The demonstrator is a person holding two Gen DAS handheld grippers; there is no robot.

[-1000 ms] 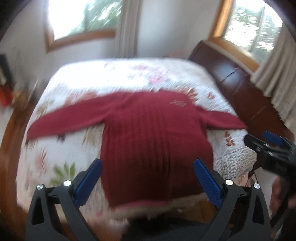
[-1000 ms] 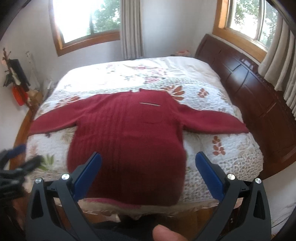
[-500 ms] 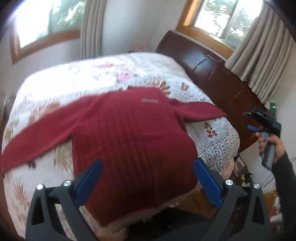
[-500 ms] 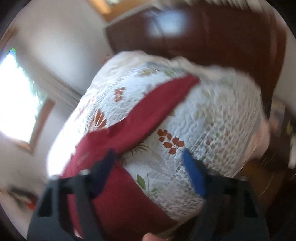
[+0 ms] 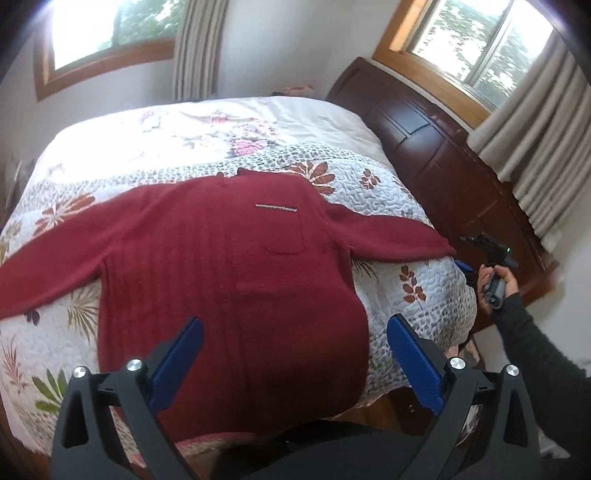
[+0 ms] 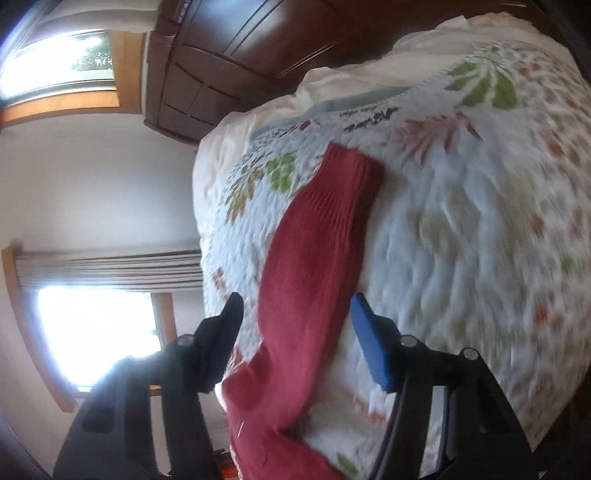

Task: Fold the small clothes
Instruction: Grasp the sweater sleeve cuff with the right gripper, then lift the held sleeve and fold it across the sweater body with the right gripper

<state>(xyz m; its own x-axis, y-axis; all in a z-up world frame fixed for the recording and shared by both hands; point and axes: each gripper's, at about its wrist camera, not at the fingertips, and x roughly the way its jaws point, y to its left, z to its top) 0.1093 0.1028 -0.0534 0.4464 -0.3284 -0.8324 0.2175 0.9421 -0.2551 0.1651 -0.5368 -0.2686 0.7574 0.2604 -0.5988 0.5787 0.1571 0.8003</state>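
Now the sweater (image 5: 229,266) lies flat under the spread left gripper (image 5: 295,354); its sleeve (image 6: 317,251) runs between the spread right gripper (image 6: 295,332).

1. Daylight from windows (image 5: 110,33), both blown out; soft shadows.
2. Left wrist view sharp centrally, heavy fisheye bending, dark vignette corners.
3. Right wrist view rolled sideways; motion blur smears quilt (image 6: 480,240), window glare silhouettes one finger.
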